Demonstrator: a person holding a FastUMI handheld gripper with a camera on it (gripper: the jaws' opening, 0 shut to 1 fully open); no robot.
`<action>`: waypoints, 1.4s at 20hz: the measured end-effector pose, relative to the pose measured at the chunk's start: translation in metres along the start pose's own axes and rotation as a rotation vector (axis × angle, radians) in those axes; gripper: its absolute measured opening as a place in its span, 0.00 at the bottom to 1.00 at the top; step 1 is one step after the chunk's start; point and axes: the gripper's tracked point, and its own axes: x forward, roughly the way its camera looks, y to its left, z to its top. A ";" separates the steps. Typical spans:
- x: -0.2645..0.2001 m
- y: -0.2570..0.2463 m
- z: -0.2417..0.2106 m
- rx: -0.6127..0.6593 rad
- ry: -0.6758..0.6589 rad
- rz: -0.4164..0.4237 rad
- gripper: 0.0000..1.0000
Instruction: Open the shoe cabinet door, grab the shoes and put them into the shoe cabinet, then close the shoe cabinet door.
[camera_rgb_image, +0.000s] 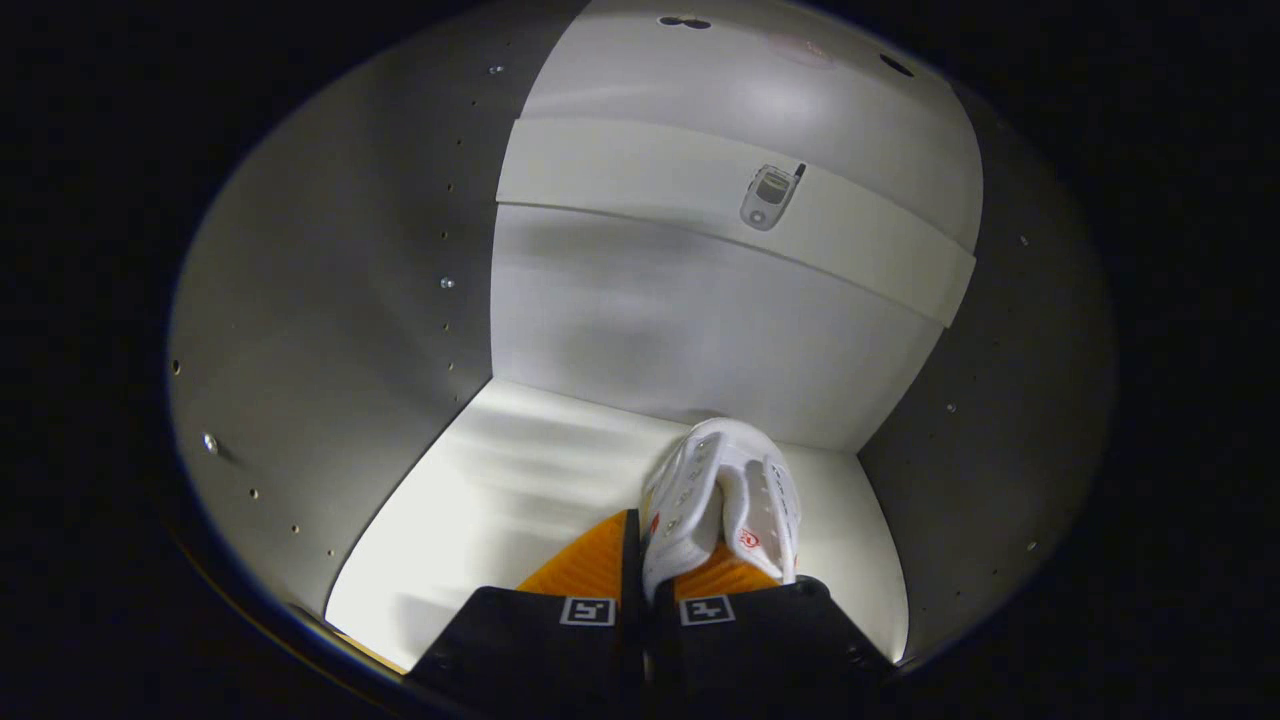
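Inside the shoe cabinet (330, 300), over its pale floor near the back wall. Gripper (660, 575) pinching a white shoe (720, 495), both fingers (590, 565) pressed on its soft upper edge. Light by the look of it, pliable, likely to sag or swing; firmer hold probably at the collar or heel. Small red mark on the shoe, unreadable. Phone-shaped sticker (770, 195) on the shelf (620, 170) above; no legible writing.
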 end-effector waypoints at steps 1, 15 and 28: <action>-0.002 0.001 -0.001 0.002 0.007 0.003 0.10; -0.093 0.005 0.029 0.161 -0.115 0.098 0.99; -0.269 -0.024 0.065 0.186 -0.427 0.041 0.98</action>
